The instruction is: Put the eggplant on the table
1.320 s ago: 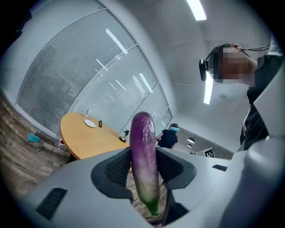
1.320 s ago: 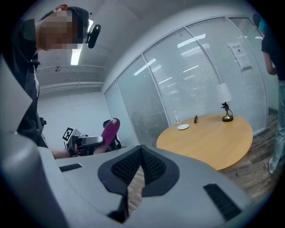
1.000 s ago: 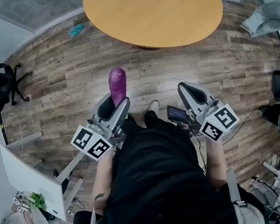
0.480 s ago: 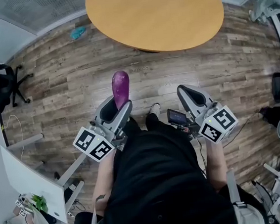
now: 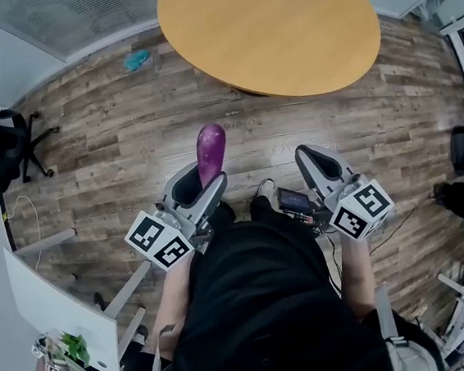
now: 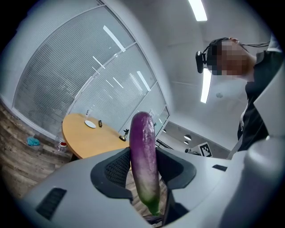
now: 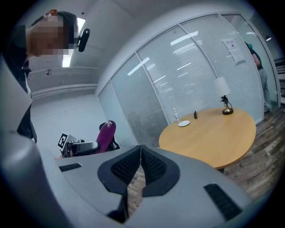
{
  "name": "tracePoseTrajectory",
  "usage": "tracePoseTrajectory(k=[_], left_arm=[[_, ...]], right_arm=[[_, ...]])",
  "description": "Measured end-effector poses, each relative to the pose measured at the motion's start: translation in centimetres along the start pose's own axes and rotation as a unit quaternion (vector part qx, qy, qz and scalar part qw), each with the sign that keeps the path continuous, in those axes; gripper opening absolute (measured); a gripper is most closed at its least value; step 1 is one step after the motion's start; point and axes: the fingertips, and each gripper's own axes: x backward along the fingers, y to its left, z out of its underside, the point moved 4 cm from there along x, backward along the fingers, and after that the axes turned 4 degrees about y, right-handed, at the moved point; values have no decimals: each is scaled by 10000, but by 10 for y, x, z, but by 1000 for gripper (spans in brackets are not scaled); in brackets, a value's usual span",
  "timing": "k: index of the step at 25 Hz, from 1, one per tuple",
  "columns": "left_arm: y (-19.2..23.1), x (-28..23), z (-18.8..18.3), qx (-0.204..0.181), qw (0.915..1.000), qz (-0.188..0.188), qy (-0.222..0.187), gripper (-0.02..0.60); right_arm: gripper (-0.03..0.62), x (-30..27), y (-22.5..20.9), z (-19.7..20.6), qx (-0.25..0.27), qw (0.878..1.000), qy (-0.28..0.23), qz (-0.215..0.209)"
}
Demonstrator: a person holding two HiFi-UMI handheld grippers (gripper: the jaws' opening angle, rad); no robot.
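Flooring of grey-brown wood planks (image 5: 102,128) covers the scene. The round, light-wood table (image 5: 283,43) stands at the far side, well apart from both grippers.

The left gripper (image 5: 202,178), near and left, points roughly level, with its jaws clamped on the long, glossy purple eggplant (image 5: 210,151). The pads press on its lower part, close to the green stem end. Most of its length juts past the jaws toward the table, over the floor.

The right gripper (image 7: 141,156), near and right, is empty, jaws together.

A small white plate (image 7: 185,123) and a small brass lamp (image 7: 227,108) sit at the table's far side.

Judged risks:
- The grip sits near one end of a smooth, tapered body, so the eggplant may pivot or slide out during the carry and fall on the floor.
- Release close to the table's curved near edge may let it roll off.
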Motion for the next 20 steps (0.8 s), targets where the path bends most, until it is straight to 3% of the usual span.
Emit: tracePoseTrajectory(k=[20], left_arm=[[124,92,-62,-17,9998,163,-137,186]], right_arm=[[18,-121,73,-6,141,9981,113,588]])
